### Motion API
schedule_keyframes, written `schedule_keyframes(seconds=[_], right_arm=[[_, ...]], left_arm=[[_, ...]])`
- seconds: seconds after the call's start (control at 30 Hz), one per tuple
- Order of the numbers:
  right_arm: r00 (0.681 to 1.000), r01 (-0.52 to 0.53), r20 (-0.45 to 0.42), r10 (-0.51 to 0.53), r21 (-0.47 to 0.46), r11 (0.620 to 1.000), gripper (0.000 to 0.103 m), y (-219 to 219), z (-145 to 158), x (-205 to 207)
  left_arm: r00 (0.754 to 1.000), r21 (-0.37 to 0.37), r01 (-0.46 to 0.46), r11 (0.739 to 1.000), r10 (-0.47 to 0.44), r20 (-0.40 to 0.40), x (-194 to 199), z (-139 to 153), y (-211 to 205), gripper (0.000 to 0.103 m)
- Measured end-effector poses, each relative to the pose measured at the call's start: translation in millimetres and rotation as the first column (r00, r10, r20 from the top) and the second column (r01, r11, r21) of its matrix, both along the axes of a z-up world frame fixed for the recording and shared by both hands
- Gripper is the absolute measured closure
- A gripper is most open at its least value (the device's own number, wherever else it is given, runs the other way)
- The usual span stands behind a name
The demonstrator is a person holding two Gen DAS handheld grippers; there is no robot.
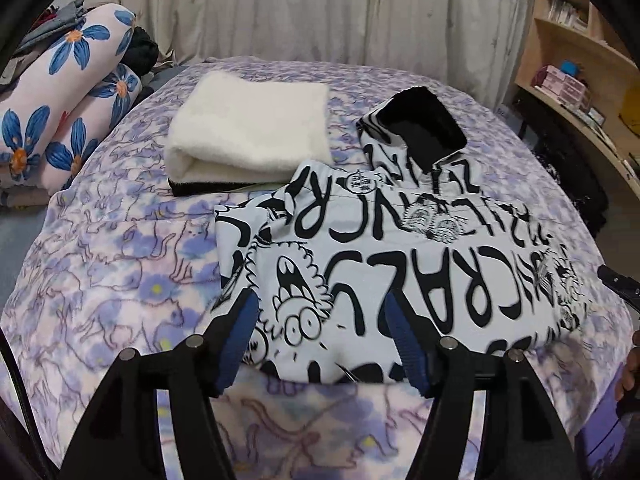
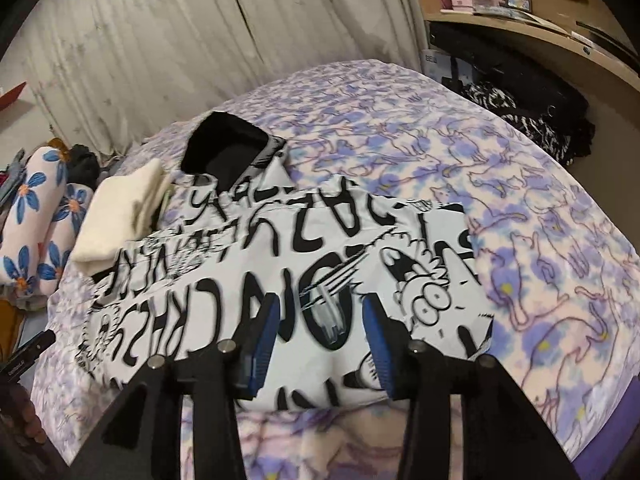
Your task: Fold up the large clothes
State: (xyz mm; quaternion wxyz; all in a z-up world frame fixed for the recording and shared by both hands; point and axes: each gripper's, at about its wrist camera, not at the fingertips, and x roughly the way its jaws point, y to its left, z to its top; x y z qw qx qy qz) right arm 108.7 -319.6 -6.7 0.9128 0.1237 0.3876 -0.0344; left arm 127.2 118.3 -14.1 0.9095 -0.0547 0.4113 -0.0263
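Open claws [image 1: 320,320] over folded printed hoodie [image 1: 400,248]

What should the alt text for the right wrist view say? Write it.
The open right gripper hovers at the near edge of a folded black-and-white graffiti-print hoodie on a purple floral bedspread; a folded cream garment lies beyond.

Left of hoodie [image 1: 380,240]: bare bedspread [image 1: 120,272], passable.
Far left: folded white blanket [image 1: 248,136] touches the hoodie corner.
Right: open bedspread up to the desk [image 2: 560,52].
Bed edge: flowered pillows [image 1: 68,92] stacked.
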Motion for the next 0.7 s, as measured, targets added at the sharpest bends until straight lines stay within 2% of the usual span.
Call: schedule_keyframes(seconds=[0.27,0.47,0.7], right_arm=[[0.994,-0.094,0.051,0.096,-0.042,0.995,0.060,44.2,6.4,-17.1],[0.985,-0.168,0.031,0.170,-0.066,0.984,0.060,65.1,-0.3,-9.6],[0.983,-0.181,0.027,0.183,-0.069,0.981,0.060,61.2,12.9,23.2]], left_arm=[[0.999,-0.093,0.002,0.996,-0.006,-0.041,-20.9,-11.1,-5.6,0.038],[0.997,-0.056,0.033,0.998,-0.037,-0.069,-16.5,-21.0,-17.9,0.038],[0.995,0.019,0.080,0.997,-0.079,-0.057,16.9,-5.0,-29.2,0.038]])
